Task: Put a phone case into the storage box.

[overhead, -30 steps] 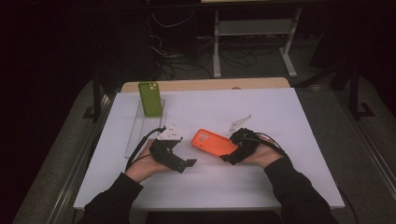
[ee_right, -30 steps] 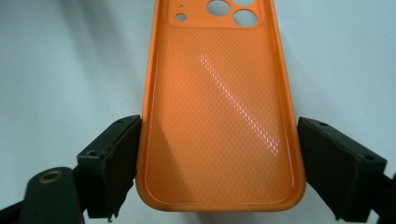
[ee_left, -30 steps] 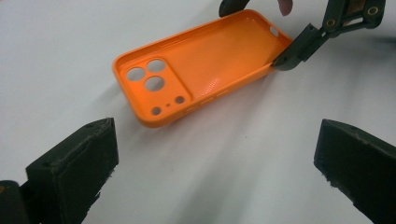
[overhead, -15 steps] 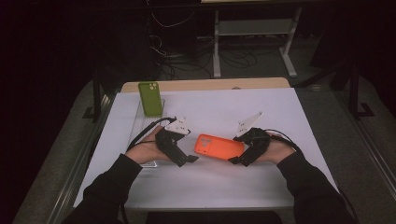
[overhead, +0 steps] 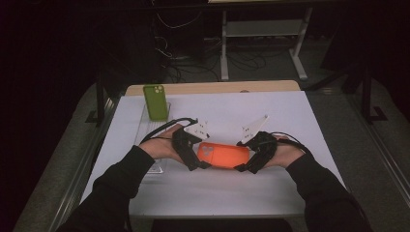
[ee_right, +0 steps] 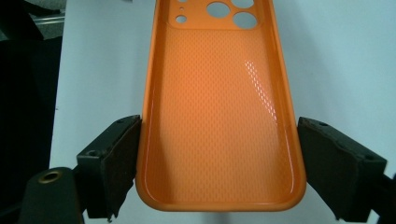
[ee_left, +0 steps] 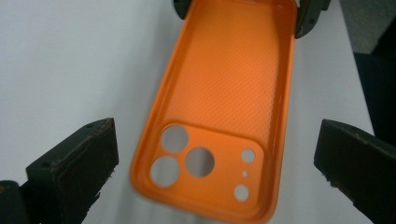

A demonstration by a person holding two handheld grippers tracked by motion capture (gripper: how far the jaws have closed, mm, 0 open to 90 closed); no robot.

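The orange phone case (ee_right: 219, 116) is clamped at its plain end by the right gripper (ee_right: 219, 172) above the table (overhead: 290, 116), while its camera-hole end is flanked, untouched, by the released jaws of the left gripper (ee_left: 210, 168).

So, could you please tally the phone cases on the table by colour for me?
Orange phone case: 1
Green phone case: 1
Total: 2
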